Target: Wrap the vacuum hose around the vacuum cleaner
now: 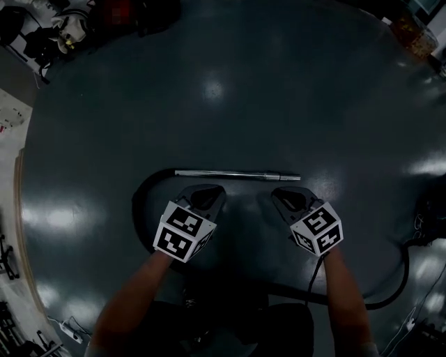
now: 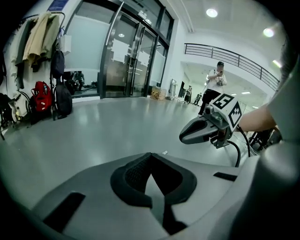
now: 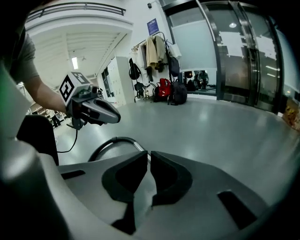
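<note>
Left gripper [image 2: 150, 157], right gripper [image 3: 149, 155], glossy grey floor [image 1: 230, 104], glass doors [image 2: 123, 61]

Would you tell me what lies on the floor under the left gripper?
The black hose, curving from the metal wand, runs across the grey floor under the rear of the left gripper. Its onward course is covered by that gripper and the forearm.

Place: entrance hall of a large office-type building.
Floor: wide, glossy grey floor [image 2: 117, 124].
Entrance: tall glass doors [image 2: 126, 51].
Wall: coat rack [image 2: 40, 35] with jackets, backpacks [image 2: 43, 98] below.
Upper level: balcony railing [image 2: 234, 56], ceiling lights [image 2: 212, 12].
</note>
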### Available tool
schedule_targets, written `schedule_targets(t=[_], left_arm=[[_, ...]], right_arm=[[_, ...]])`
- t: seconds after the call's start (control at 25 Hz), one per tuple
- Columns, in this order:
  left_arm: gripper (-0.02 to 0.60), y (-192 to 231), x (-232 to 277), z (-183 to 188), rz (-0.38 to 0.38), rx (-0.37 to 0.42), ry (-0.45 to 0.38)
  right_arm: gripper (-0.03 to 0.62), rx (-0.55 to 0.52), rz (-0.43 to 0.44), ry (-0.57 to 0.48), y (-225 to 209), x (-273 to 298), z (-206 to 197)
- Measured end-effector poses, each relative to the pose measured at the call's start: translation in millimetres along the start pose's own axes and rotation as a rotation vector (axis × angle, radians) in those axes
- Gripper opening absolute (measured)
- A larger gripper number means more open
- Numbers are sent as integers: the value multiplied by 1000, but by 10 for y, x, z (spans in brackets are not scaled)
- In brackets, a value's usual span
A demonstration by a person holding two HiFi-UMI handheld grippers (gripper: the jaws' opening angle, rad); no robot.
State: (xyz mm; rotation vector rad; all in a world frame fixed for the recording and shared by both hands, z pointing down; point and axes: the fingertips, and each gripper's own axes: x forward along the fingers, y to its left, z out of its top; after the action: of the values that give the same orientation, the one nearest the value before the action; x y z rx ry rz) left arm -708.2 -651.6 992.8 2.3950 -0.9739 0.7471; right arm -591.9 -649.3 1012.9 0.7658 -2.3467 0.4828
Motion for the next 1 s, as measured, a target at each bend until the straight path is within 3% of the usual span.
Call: schedule_targets(t=[0.2, 0.48, 0.6, 0.76, 1.0], left_arm=[[8, 208, 451, -602, -9, 2, 34], [8, 260, 1119, -1159, -23, 8, 44], [8, 330, 1227, -1322, -23, 10, 64], [8, 457, 1435, -1451, -15, -14, 51], [8, 627, 1475, -1588, 17, -12, 57]], right_arm=[[8, -31, -38, 58, -244, 459, -565], [89, -112, -68, 146, -576, 938, -1423], [126, -129, -57, 154, -616, 1253, -1552], [140, -228, -28, 189, -711, 1630, -1545], [193, -493, 54, 303, -725, 2156, -1512]])
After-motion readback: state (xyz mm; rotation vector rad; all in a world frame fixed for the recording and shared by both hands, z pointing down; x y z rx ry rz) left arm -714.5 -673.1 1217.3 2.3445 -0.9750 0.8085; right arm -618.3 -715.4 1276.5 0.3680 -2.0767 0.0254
